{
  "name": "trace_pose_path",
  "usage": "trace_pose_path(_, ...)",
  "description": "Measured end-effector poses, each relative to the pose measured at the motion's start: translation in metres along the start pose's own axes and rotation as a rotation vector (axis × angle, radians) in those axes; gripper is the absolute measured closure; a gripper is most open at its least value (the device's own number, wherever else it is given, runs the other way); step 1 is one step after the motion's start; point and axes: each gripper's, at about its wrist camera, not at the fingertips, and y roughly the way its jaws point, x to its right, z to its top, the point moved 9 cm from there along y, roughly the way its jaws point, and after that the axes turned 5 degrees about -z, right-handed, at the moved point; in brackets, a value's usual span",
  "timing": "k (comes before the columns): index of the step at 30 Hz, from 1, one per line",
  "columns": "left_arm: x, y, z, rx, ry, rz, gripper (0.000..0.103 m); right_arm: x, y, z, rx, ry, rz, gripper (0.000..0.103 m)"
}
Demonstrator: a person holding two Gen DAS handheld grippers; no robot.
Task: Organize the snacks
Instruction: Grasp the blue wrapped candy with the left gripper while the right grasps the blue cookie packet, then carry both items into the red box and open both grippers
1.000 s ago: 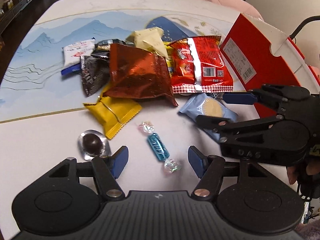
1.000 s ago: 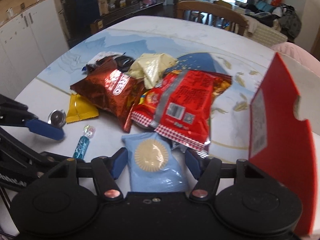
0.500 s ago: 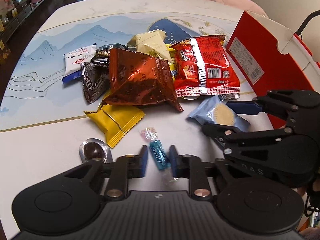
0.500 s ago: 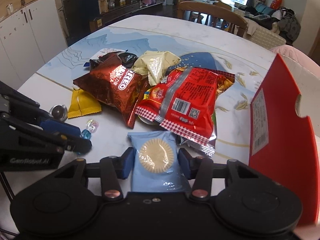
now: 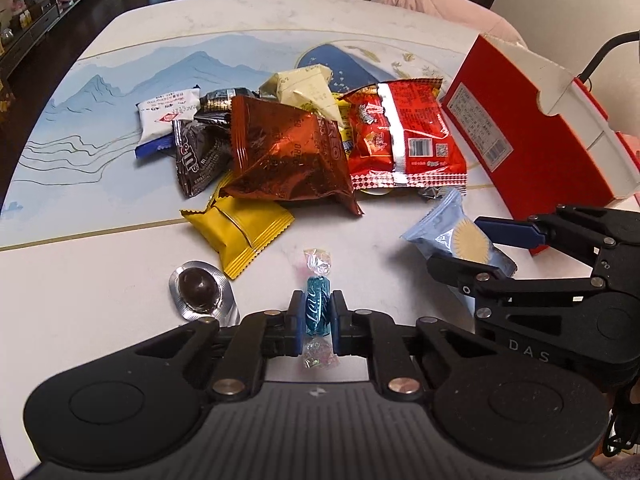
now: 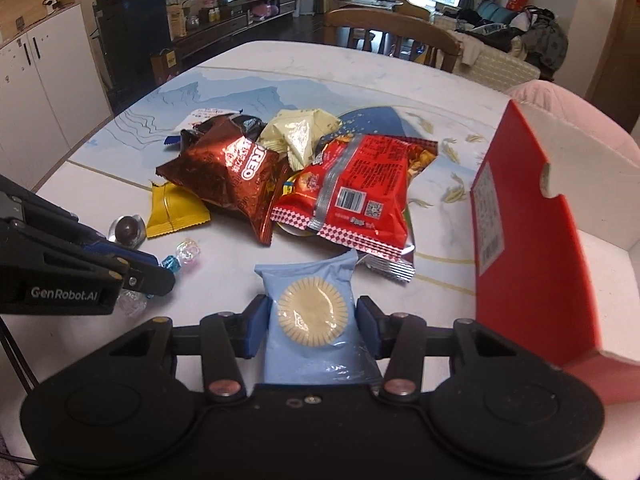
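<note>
My left gripper (image 5: 316,316) is shut on a teal wrapped candy (image 5: 317,308) near the table's front edge. My right gripper (image 6: 312,316) is shut on a light blue biscuit packet (image 6: 310,312), which also shows in the left wrist view (image 5: 456,236). A pile of snacks lies mid-table: a brown Oreo bag (image 5: 284,152), a red chip bag (image 5: 404,136), a yellow packet (image 5: 240,232), a cream packet (image 5: 304,84), a dark M&M bag (image 5: 200,156) and a white packet (image 5: 168,114). An open red box (image 6: 528,240) stands at the right.
A foil-wrapped chocolate (image 5: 198,292) lies left of the left gripper. The table (image 5: 100,320) has a blue mountain print. A wooden chair (image 6: 392,40) stands at the far side, a pink cushion (image 6: 568,100) behind the box.
Both grippers went from open to shut: the left closed on the teal candy, the right on the blue biscuit packet. Both views have pulled back and up slightly.
</note>
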Motion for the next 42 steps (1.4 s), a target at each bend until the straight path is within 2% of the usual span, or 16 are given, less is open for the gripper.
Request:
trace_pose_path(13, 0.007, -0.059, 0.008, 0.096, 0.065, -0.059, 0.091, 0.010, -0.073, 0.016, 0.093, 0.112, -0.087, 0.056)
trace_pose_path(22, 0.051, -0.101, 0.031, 0.165, 0.171, -0.144, 0.091, 0.041, -0.136, 0.040, 0.173, 0.185, -0.182, 0.056)
trace_pose_path(31, 0.118, -0.102, 0.067, 0.185, 0.252, -0.180, 0.091, 0.115, -0.152, 0.045, 0.200, 0.230, -0.276, 0.056)
trace_pose_path(38, 0.188, -0.071, 0.104, 0.159, 0.271, -0.206, 0.091, 0.195, -0.137, 0.037, 0.168, 0.242, -0.320, 0.056)
trace_pose_path(42, 0.230, -0.045, 0.127, 0.128, 0.249, -0.228, 0.091, 0.241, -0.122, 0.035, 0.138, 0.226, -0.322, 0.056)
